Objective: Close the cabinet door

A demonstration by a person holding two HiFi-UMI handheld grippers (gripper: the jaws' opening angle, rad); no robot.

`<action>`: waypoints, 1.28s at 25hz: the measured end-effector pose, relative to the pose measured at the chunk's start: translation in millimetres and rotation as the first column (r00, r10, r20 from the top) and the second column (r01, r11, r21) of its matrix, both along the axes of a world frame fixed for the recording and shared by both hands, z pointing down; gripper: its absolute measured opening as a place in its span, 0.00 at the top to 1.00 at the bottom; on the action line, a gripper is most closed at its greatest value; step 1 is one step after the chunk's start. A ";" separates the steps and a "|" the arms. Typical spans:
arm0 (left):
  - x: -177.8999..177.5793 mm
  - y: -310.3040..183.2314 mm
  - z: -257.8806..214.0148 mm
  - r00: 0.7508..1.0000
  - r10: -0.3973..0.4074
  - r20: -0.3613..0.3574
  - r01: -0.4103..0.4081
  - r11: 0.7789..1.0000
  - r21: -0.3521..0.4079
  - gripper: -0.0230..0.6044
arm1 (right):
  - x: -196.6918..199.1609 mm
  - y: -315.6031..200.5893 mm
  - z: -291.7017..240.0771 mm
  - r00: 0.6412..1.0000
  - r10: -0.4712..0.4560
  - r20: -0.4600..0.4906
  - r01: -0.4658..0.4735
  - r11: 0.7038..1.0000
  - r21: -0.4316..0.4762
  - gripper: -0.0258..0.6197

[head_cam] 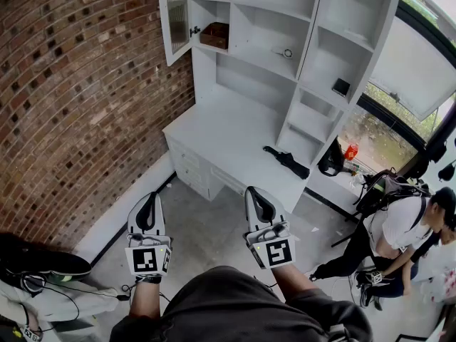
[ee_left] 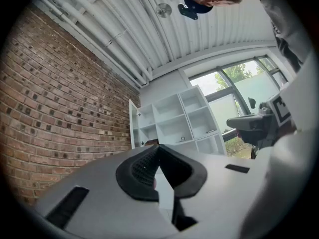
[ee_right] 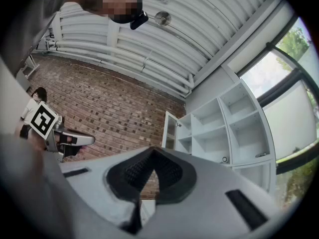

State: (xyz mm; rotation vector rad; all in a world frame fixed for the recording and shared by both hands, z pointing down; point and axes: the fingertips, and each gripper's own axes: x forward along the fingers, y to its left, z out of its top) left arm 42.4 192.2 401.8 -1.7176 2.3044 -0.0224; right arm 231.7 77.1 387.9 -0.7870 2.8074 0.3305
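The white shelving unit [head_cam: 285,63] stands against the back wall, above a white desk [head_cam: 228,137]. Its glass cabinet door [head_cam: 174,16] at the upper left is swung open towards the brick wall. The door also shows in the left gripper view [ee_left: 133,126] and in the right gripper view [ee_right: 171,131]. My left gripper [head_cam: 148,212] and right gripper [head_cam: 261,206] hover over the floor in front of the desk, well short of the door. Both point towards the cabinet, slightly upward. The left gripper [ee_left: 158,147] and the right gripper [ee_right: 152,151] are shut, with nothing between the pads.
A brick wall [head_cam: 85,84] runs along the left. A brown box [head_cam: 215,34] sits on the shelf behind the open door. A black object [head_cam: 287,161] lies on the desk. A person [head_cam: 399,226] crouches at the right beside bags. Dark gear [head_cam: 43,262] lies bottom left.
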 end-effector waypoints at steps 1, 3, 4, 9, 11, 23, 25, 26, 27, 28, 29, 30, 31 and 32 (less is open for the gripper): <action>-0.1 0.1 0.2 1.000 -0.001 -0.001 0.001 1.000 0.000 0.96 | 1.1 -0.1 2.4 1.000 -0.003 0.012 0.003 1.000 0.014 0.96; -0.2 0.3 0.5 1.000 -0.003 -0.002 0.003 1.000 0.000 0.96 | 2.7 -0.2 5.7 1.000 -0.007 0.028 0.006 0.999 0.033 0.96; -0.1 0.4 0.5 1.000 -0.003 -0.002 0.003 1.000 0.001 0.96 | 3.0 0.1 6.0 1.000 -0.008 0.029 0.007 0.999 0.033 0.96; 0.8 0.5 1.7 1.000 -0.002 -0.002 0.002 1.000 0.002 0.96 | 3.3 1.2 5.2 1.000 -0.007 0.021 0.007 1.000 0.026 0.96; 2.2 0.0 1.6 1.000 -0.001 -0.003 0.001 1.000 -0.001 0.96 | 4.7 1.1 6.2 0.999 -0.010 0.032 0.009 0.999 0.037 0.96; 2.2 -2.1 6.2 1.000 -0.007 -0.003 0.007 1.000 -0.011 0.96 | 4.5 -0.2 -2.0 0.996 -0.053 0.068 0.051 0.998 0.036 0.82; 2.4 -3.3 6.4 1.000 -0.009 -0.001 0.009 1.000 -0.014 0.96 | 5.1 -1.6 -9.8 0.995 -0.056 0.076 0.054 0.998 0.035 0.68; 3.3 -4.2 6.6 1.000 -0.011 0.001 0.011 1.000 -0.016 0.96 | 6.7 -3.0 -12.6 0.996 -0.052 0.077 0.050 0.998 0.034 0.59; 4.2 -5.3 7.1 1.000 -0.013 0.001 0.013 1.000 -0.018 0.96 | 9.1 -4.6 -13.9 0.995 -0.048 0.082 0.045 0.998 0.039 0.55; 4.9 -6.4 8.0 1.000 -0.016 0.000 0.016 1.000 -0.018 0.96 | 12.1 -6.1 -13.7 0.995 -0.043 0.089 0.038 0.998 0.051 0.52; 5.6 -7.5 9.1 1.000 -0.019 -0.001 0.018 1.000 -0.019 0.96 | 15.0 -7.2 -12.4 0.995 -0.038 0.095 0.032 0.998 0.061 0.47; 6.4 -8.6 10.1 1.000 -0.021 -0.002 0.021 1.000 -0.020 0.96 | 17.4 -8.1 -10.7 0.995 -0.035 0.097 0.029 0.997 0.067 0.45; 7.5 -9.6 11.1 1.000 -0.024 -0.003 0.024 0.999 -0.022 0.96 | 19.2 -8.9 -8.6 0.995 -0.036 0.097 0.029 0.997 0.068 0.42; 8.8 -10.9 11.8 1.000 -0.026 -0.002 0.026 0.999 -0.024 0.96 | 20.6 -10.0 -6.4 0.995 -0.039 0.096 0.033 0.997 0.067 0.41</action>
